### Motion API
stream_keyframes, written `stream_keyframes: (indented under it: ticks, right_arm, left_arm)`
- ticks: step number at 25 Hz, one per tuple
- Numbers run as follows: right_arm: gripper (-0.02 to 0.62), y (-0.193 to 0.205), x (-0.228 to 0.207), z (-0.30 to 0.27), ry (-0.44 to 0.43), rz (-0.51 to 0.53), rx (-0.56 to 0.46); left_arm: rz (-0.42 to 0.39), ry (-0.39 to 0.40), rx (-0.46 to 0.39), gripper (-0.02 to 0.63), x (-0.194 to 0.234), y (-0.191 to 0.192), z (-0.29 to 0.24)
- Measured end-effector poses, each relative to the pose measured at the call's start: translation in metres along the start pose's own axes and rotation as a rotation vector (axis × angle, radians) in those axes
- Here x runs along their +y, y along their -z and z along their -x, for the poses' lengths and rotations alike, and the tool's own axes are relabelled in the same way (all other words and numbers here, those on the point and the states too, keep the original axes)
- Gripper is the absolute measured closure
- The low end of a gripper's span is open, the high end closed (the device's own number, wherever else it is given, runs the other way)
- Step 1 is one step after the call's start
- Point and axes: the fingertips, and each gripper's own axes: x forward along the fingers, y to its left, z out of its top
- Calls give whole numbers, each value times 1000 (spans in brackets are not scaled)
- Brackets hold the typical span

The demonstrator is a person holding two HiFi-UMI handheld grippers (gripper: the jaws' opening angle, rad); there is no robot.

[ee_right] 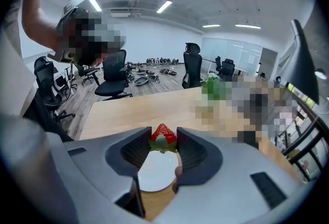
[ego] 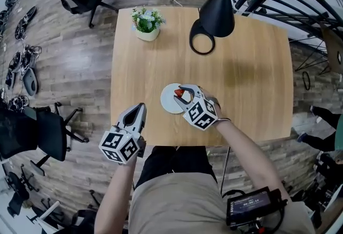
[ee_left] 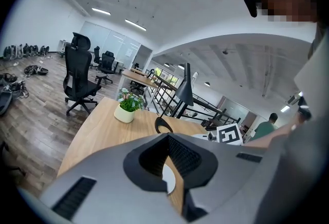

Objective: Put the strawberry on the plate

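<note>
Right gripper [ego: 184, 94], lower centre of the head view: jaws clamped on the small red strawberry with a green leafy cap [ee_right: 162, 134]. The pads press its two sides, and the red tip points away from the gripper's camera.

The fruit sits over the round white plate [ego: 168, 103], which lies on the light wooden desk [ego: 241, 82] near its front edge. Cannot tell whether the fruit touches the plate.

Judgement: the gripper is angled downward so the fruit can be set onto the dish. The step in hand is placing; release not yet made. The plate holds nothing else.

Left gripper [ego: 140, 107], lower left: jaws together and empty, at the desk's near edge beside the plate, probably held clear of the working side.
</note>
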Motion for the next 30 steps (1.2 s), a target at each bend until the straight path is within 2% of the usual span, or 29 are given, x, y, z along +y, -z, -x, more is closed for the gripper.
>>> stream_keyframes:
  ticks: [17, 30]
  right_arm:
    - [439, 72, 43, -85, -79, 30, 197]
    - [437, 89, 51, -101, -78, -21, 245]
  left_arm:
    - [23, -46, -9, 603, 24, 13, 34]
    - [21, -55, -9, 603, 35, 19, 49]
